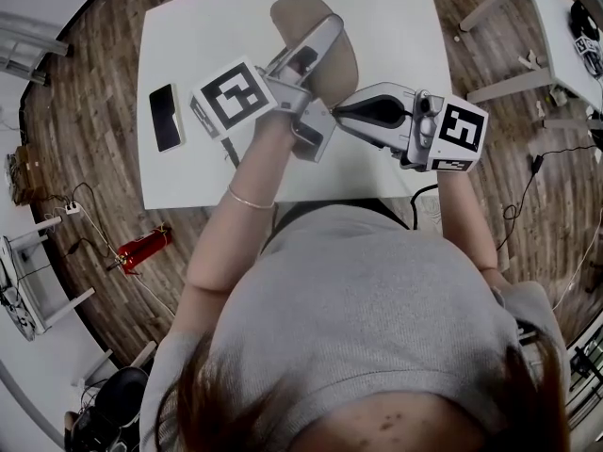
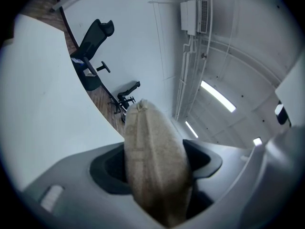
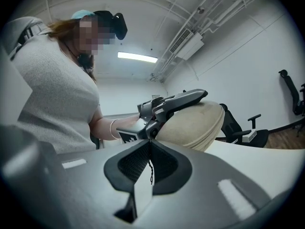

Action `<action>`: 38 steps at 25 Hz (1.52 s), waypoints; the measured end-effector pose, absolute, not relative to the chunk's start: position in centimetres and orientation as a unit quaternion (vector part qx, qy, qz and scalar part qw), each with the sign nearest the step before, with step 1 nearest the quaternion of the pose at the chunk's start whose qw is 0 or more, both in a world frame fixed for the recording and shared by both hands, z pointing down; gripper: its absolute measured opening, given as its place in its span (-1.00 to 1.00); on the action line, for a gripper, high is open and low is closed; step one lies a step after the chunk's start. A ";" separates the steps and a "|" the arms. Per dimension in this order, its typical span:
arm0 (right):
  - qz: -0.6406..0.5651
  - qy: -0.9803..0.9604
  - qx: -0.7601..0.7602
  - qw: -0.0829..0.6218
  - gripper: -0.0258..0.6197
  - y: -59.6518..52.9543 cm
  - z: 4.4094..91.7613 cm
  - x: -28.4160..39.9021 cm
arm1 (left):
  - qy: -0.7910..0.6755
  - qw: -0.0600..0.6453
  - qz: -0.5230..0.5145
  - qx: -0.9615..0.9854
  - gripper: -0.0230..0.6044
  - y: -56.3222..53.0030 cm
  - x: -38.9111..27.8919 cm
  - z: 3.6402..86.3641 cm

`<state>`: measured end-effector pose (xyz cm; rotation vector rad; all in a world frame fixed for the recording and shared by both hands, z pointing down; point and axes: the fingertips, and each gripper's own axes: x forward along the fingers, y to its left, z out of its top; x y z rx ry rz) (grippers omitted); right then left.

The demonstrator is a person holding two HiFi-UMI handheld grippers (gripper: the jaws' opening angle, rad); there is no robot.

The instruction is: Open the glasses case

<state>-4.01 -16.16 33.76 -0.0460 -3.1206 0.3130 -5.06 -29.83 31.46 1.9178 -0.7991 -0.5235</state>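
Two grips — left hand-held gripper clamping oval beige fabric glasses case, right hand-held gripper pinched on twisted cord

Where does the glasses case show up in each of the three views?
Head view: glasses case top centre, over the white table.
Left gripper view: bottom centre, edge-on between the jaws; table at left.
Right gripper view: right of centre; table at lower right.
Shared landmark: the white table.

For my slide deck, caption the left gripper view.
Left gripper clamped on the beige glasses case, white table beside it.
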 end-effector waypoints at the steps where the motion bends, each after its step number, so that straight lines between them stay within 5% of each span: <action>1: 0.101 -0.995 -0.015 0.003 -0.90 -16.1 33.8 -4.2 | -0.335 0.477 -0.214 0.784 0.12 -29.8 -5.2 31.6; 13: 0.074 -0.994 0.051 0.060 -0.86 -15.9 37.8 -4.8 | -0.353 0.510 -0.221 0.753 0.12 -28.9 -8.6 36.2; 19: 0.232 -0.969 0.089 -0.005 -0.15 -18.8 39.0 -1.2 | -0.340 0.537 -0.233 0.736 0.12 -27.9 -9.2 38.2; 23: 0.325 -0.942 0.076 -0.040 0.05 -20.0 39.0 -3.3 | -0.320 0.529 -0.225 0.753 0.12 -27.3 -7.9 38.2; 34: 0.500 -0.864 0.028 -0.046 0.02 -19.7 41.1 -5.8 | -0.315 0.513 -0.172 0.780 0.16 -26.7 -6.6 39.2; 38: 0.518 -0.850 0.037 -0.092 -0.01 -19.8 40.7 -5.6 | -0.344 0.478 -0.128 0.798 0.43 -26.7 -7.3 39.6</action>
